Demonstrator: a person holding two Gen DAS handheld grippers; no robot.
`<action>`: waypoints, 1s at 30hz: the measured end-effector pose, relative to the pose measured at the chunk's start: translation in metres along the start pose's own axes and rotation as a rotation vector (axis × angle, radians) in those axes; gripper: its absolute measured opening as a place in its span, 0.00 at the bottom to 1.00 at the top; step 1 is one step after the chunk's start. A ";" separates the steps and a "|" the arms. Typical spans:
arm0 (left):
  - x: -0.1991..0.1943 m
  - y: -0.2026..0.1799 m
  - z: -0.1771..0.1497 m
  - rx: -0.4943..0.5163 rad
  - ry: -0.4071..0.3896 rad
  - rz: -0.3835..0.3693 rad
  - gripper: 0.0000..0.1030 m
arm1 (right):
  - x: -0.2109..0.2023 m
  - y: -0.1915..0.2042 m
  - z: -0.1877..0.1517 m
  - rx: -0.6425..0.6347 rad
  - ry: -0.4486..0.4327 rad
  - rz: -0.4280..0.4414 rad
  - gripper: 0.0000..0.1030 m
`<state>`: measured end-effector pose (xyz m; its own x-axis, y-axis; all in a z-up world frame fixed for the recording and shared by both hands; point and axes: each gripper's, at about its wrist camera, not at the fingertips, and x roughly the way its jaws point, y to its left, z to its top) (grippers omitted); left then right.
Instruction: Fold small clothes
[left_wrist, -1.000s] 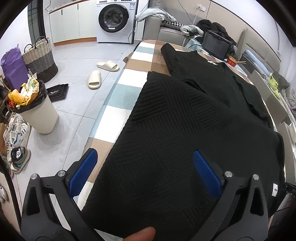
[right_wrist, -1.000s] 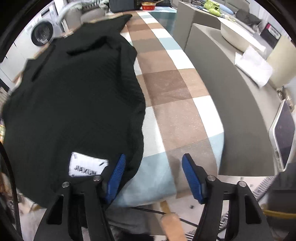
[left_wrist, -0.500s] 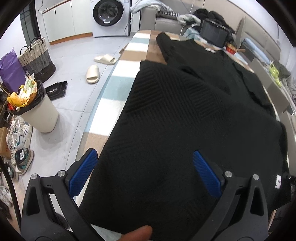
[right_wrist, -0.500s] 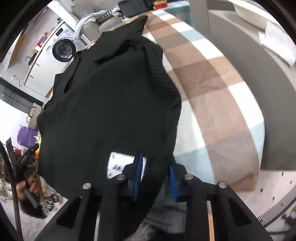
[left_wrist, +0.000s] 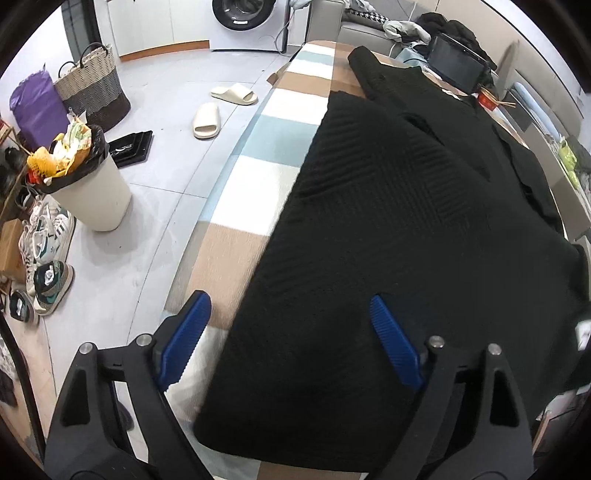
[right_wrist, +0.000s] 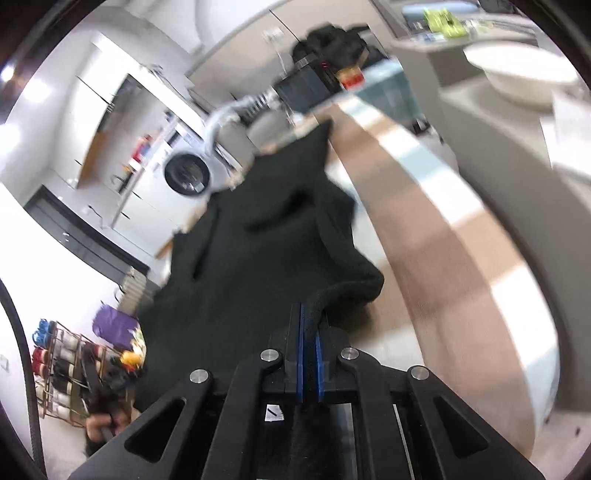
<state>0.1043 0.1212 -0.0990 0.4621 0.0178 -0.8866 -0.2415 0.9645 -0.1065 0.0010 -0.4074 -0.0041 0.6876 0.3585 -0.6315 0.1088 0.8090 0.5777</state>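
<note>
We work in a lived-in laundry room with a pale grey floor (left_wrist: 155, 229) and a white front-loading washing machine (left_wrist: 247, 18) against the far wall. On the floor to our left stand a white waste bin lined with a black bag and heaped with rubbish (left_wrist: 86, 192), a woven grey-and-cream basket with handles (left_wrist: 94, 88) and a purple bag (left_wrist: 35, 114) beside it. A pair of cream slide sandals (left_wrist: 207, 120) lies near the table edge, and several sneakers (left_wrist: 48, 254) sit close to the bin. The work surface is a long table covered with a checked cloth in tan, white and pale blue squares (left_wrist: 258, 177); at its far end we see a dark screen-like device (left_wrist: 458, 62) and a red cup with chopsticks (left_wrist: 489, 99).

The black textured knit garment (left_wrist: 406, 229) lies spread along the table, its near hem draped toward us. Our left gripper (left_wrist: 291, 343) is spread wide, its blue pads straddling the garment's near left edge without pinching it. In the right wrist view, which is blurred, our right gripper (right_wrist: 309, 350) is clamped tight on a rolled edge of the same black knit (right_wrist: 266, 251), and the fabric rises from the checked cloth (right_wrist: 443, 266) up to the pads.
</note>
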 end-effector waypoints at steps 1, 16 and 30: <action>0.000 0.001 -0.002 -0.003 -0.004 0.003 0.85 | -0.001 0.001 0.008 -0.009 -0.019 -0.002 0.04; -0.004 -0.031 -0.016 0.127 -0.080 -0.028 0.04 | 0.019 -0.018 0.011 -0.014 0.063 -0.083 0.05; -0.049 -0.018 -0.021 -0.010 -0.178 -0.196 0.04 | 0.028 -0.024 -0.006 -0.087 0.151 -0.054 0.05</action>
<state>0.0678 0.0972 -0.0630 0.6433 -0.1224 -0.7558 -0.1409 0.9513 -0.2741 0.0134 -0.4142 -0.0391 0.5658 0.3743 -0.7347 0.0757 0.8637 0.4983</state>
